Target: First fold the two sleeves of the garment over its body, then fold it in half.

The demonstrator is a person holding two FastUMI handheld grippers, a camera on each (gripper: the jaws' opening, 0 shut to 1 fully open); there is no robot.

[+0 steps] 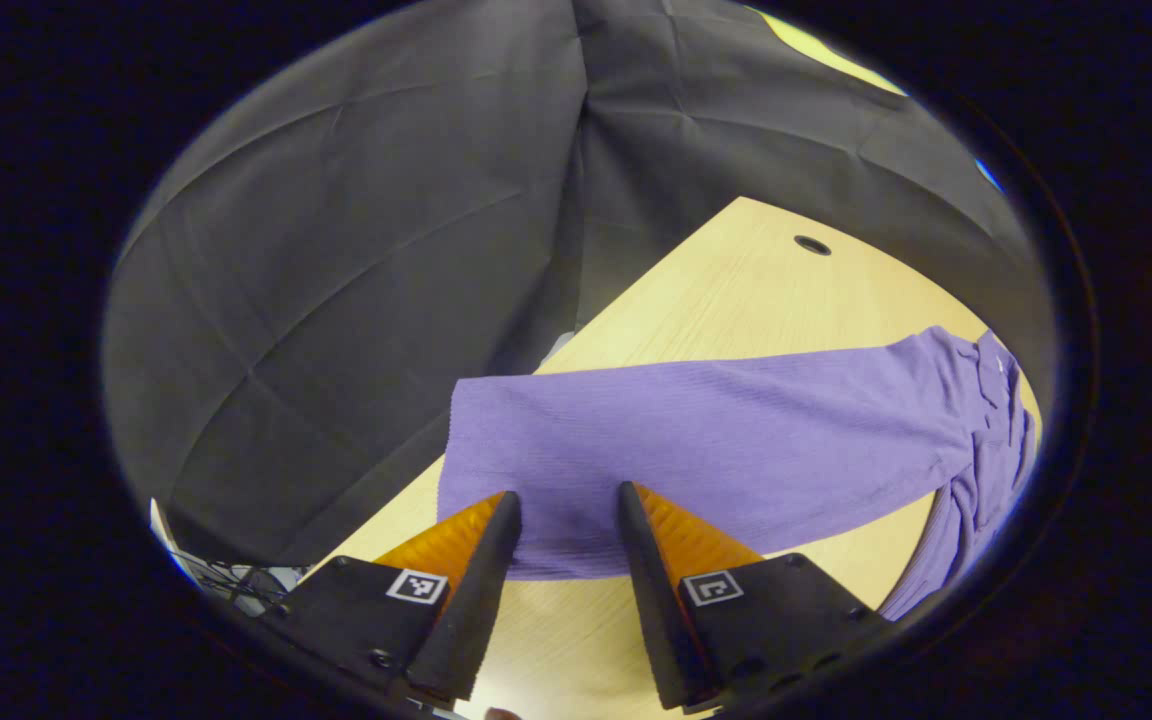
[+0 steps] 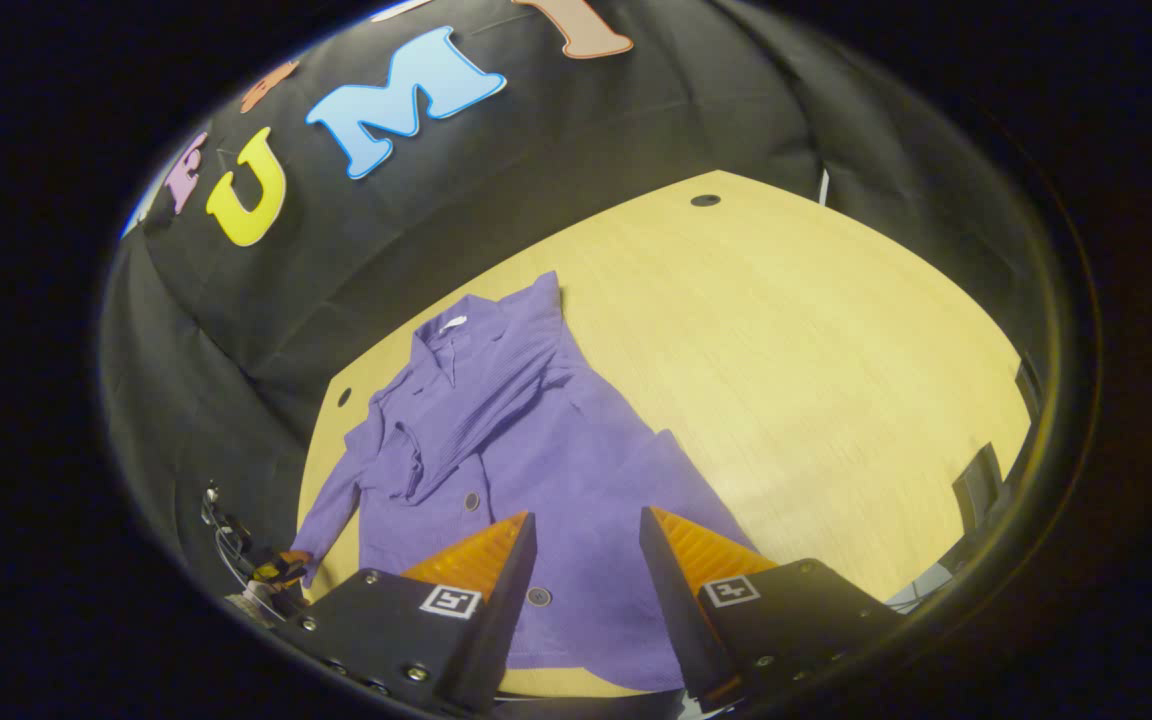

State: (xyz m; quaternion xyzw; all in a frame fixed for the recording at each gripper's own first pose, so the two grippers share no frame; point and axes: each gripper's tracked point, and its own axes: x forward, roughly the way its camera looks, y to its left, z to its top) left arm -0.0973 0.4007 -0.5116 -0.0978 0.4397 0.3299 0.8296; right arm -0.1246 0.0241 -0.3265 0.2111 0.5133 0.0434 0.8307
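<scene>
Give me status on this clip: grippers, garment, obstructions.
Left hand-held gripper open at sleeve cuff. Right hand-held gripper open above purple garment. One sleeve folded over body, other still out. Table unobstructed.

A pale wooden tabletop (image 2: 796,330) with small round holes (image 2: 705,200) near its far corners stands against creased black cloth walls (image 1: 356,260). Tangled cables (image 1: 236,578) hang past one edge, in dim light.
</scene>
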